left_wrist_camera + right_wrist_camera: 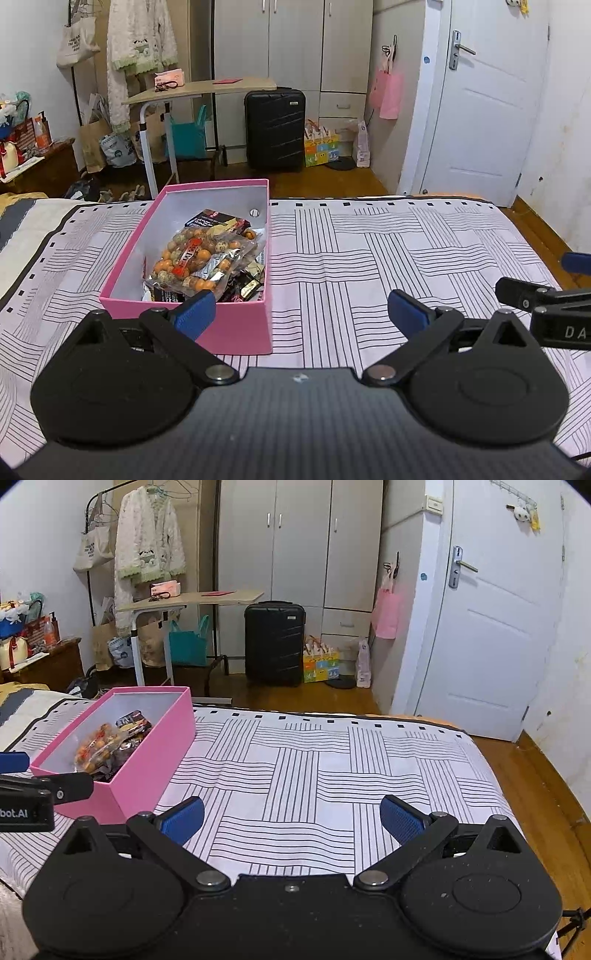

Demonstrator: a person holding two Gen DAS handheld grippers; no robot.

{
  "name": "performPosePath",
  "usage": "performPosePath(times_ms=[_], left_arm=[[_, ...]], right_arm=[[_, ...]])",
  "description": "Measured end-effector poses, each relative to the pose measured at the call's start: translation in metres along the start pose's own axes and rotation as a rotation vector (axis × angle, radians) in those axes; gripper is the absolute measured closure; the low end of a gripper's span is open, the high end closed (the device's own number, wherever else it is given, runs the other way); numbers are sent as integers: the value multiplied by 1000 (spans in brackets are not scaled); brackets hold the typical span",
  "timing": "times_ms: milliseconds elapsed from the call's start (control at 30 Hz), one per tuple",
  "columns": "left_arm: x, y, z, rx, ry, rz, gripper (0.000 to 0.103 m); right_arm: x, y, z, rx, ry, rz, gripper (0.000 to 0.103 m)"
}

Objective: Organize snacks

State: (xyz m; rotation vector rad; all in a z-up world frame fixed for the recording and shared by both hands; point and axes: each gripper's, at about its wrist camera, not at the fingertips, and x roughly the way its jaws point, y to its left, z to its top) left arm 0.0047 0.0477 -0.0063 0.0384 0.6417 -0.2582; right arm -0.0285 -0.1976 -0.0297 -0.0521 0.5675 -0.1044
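A pink box (pixel 236 332) stands on the bed and holds several snack packets, topped by a clear bag of orange and speckled balls (pixel 194 264). My left gripper (pixel 301 315) hovers just in front of the box's near right corner, open, with nothing between its blue pads. In the right wrist view the pink box (pixel 147 771) lies to the left, and the snack bag (pixel 98 751) shows inside it. My right gripper (pixel 291 819) is open over bare bedsheet to the right of the box, holding nothing. Each gripper's finger shows at the edge of the other's view.
The bed is covered by a white sheet with black line blocks (pixel 369 258). Beyond its far edge stand a black suitcase (pixel 275 129), a small desk (pixel 199 90), wardrobes and a white door (pixel 484 110). Wooden floor lies along the bed's right side.
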Motion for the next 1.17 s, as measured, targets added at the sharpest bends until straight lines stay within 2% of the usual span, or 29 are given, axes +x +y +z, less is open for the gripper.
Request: performPosePath(times_ms=[200, 500, 1167], left_arm=[[2, 0, -5, 12, 7, 15, 2], [4, -3, -9, 44, 11, 33, 2], [7, 1, -9, 7, 22, 51, 2]], right_arm=[[0, -4, -4, 28, -2, -30, 1], [2, -8, -7, 51, 16, -28, 1], [7, -11, -4, 41, 35, -33, 0]])
